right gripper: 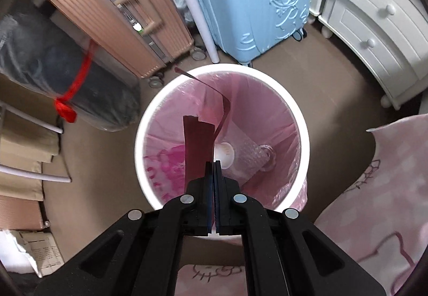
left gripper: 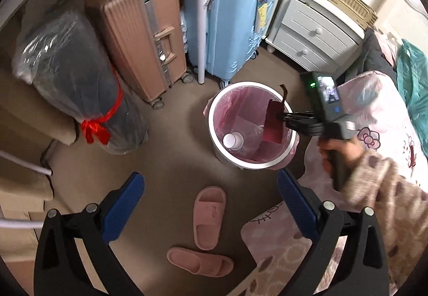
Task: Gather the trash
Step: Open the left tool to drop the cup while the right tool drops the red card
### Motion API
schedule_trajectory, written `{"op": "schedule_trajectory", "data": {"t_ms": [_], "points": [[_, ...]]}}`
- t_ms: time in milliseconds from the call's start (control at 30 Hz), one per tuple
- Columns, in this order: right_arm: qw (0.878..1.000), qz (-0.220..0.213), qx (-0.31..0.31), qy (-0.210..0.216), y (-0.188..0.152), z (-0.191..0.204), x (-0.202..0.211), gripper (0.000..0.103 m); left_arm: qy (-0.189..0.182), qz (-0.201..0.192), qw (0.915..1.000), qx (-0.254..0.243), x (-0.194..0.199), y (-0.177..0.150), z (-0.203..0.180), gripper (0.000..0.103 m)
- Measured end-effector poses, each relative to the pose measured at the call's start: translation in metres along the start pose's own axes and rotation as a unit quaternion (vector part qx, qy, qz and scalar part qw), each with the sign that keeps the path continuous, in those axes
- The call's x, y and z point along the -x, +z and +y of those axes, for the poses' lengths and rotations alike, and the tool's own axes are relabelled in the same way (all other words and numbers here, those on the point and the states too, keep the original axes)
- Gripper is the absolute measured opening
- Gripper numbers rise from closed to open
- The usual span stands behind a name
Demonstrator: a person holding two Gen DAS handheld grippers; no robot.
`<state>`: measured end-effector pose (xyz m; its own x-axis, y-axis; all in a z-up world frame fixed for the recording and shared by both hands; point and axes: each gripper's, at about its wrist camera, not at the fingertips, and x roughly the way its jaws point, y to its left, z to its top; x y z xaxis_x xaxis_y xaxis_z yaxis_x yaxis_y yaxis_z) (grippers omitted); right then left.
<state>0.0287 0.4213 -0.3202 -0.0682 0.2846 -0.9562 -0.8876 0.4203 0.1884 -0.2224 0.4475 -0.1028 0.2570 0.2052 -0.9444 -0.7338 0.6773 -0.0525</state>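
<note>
On the brown floor, from left to right: a dark roll wrapped in clear plastic [left gripper: 72,76] tied with a red ribbon [left gripper: 99,125], a rose-gold suitcase [left gripper: 133,36], a white pole [left gripper: 202,15], a light blue suitcase [left gripper: 235,18] and a white drawer chest [left gripper: 313,34] stand along the far side. Near the middle of the floor, in front of the pole and the blue suitcase, stands a white trash bin [left gripper: 267,165] lined with a pink bag [right gripper: 267,114]; a white paper cup [left gripper: 232,141] and clear plastic wrap [right gripper: 254,157] lie inside it. Left gripper [left gripper: 211,205]: jaws spread wide apart, nothing between them, hanging above a pair of pink slippers [left gripper: 208,215] on the floor nearer than the bin. Right gripper [right gripper: 214,165]: jaws together, clamped on the lower edge of a dark red piece of paper trash [right gripper: 198,143]; a thin curled strip [right gripper: 224,111] of the same material rises from it and arcs back over the bin's far rim. The red piece extends ahead of the fingertips and hangs directly over the bin's opening, above the cup, not resting on the contents. In the left wrist view the hand [left gripper: 337,151] holding the right gripper reaches in from the bin's right edge, with a spotted sleeve [left gripper: 388,194] behind it. A pink printed bedcover [left gripper: 379,125] lies at the far right.
</note>
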Motion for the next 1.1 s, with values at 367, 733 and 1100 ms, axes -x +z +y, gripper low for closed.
{"op": "schedule_trajectory", "data": {"t_ms": [367, 733, 1100], "points": [[0.996, -0.02, 0.03, -0.078, -0.009, 0.001, -0.004, 0.09, 0.031, -0.004, 0.9994, -0.015, 0.009, -0.003, -0.012, 0.098], [0.992, -0.117, -0.038, -0.033, -0.038, -0.033, 0.111, 0.092, -0.01, -0.024, 0.9993, -0.026, 0.023, 0.002, -0.043, 0.098], [0.966, -0.232, -0.112, -0.039, -0.115, -0.086, 0.274, 0.092, -0.032, -0.077, 0.995, -0.055, 0.07, -0.001, -0.1, 0.098]]}}
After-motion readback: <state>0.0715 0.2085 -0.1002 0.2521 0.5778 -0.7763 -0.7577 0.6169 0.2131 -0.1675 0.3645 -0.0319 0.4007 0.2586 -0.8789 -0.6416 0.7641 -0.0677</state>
